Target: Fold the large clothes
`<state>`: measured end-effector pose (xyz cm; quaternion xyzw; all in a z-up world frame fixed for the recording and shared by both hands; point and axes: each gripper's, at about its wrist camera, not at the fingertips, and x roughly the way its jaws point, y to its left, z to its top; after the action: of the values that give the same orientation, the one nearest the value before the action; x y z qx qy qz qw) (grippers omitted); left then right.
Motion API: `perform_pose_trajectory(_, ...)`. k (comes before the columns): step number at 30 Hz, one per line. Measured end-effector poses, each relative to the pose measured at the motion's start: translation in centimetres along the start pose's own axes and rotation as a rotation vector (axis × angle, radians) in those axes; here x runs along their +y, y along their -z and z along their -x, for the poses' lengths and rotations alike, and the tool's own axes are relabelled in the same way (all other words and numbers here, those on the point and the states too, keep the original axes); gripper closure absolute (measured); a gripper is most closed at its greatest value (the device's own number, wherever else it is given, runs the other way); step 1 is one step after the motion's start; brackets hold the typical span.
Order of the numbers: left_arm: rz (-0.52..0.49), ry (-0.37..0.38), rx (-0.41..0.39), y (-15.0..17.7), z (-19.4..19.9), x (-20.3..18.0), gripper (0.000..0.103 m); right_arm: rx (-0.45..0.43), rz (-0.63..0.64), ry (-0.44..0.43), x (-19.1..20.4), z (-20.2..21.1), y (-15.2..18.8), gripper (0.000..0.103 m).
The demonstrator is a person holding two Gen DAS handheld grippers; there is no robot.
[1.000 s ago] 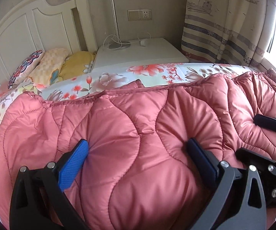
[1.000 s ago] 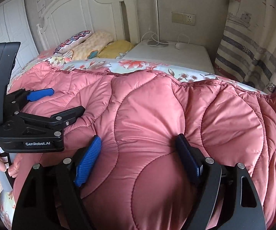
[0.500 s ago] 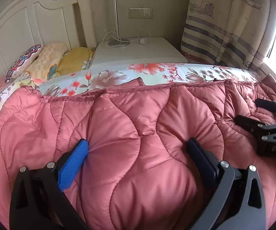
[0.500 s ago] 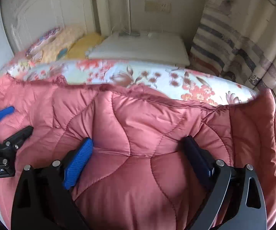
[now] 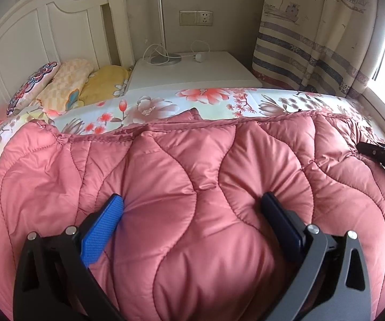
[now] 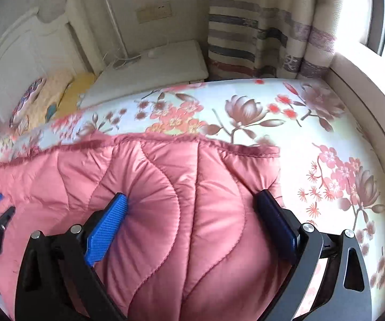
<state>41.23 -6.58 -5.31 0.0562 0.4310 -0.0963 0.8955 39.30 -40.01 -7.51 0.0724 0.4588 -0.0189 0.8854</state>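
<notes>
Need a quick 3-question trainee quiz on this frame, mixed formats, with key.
1. Multiple choice: what bulges between the pads of the left gripper? A) yellow pillow B) pink quilted puffer jacket C) striped curtain
2. True or false: the white bedside table bears a silver lamp base.
3. Fill in: the jacket lies on a bedsheet printed with ____.
Key: 1 B; 2 true; 3 flowers.
</notes>
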Motion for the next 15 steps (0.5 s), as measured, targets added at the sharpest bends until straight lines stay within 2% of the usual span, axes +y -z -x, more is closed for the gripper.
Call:
perform_pose_trajectory(2,-0.014,-0.018,0.03,-0.4,0.0,-0.3,0.002,0.0,0.034,0.047,0.9,-0.3,-0.1,0.008)
perform_pose_trajectory(4,-0.01,-0.08,0.056,-1.3,1.0,-0.7,0.003,-0.003,0.042,0.06,0.9,-0.4,-0.1,0.008)
perform_pose_trajectory(5,0.003,-0.089,0.024,-1.9,2.4,-1.2,0.003,-0.006,0.041,0.059,0.9,-0.4,-0.1,0.008)
perform_pose_trajectory(7,-0.009,-0.034,-0.054,-2.8,4.8,-2.8,0.002,-0.01,0.044,0.064,0.9,-0.3,-0.2,0.008)
perform_pose_trajectory(9,-0.095,-0.05,-0.1,-3.5,5.6,-5.8,0.002,-0.015,0.052,0.075,1.1,-0.3,-0.2,0.008)
perform_pose_trajectory(11,-0.199,-0.127,-0.08,-3.1,3.3,-8.6,0.002,-0.015,0.05,0.073,1.0,-0.2,0.0,0.008)
perform_pose_trajectory(12,-0.245,-0.164,-0.045,-2.4,1.3,-9.7,0.002,-0.016,0.05,0.074,1.0,-0.2,0.0,0.008)
perform_pose_trajectory(13,-0.24,-0.152,-0.026,-1.6,-0.6,-10.0,0.002,-0.016,0.052,0.075,1.0,-0.2,0.0,0.008)
perform_pose_trajectory(15,-0.17,-0.105,0.003,-2.0,-1.0,-9.1,0.002,-0.018,0.047,0.073,0.9,-0.1,0.0,0.008)
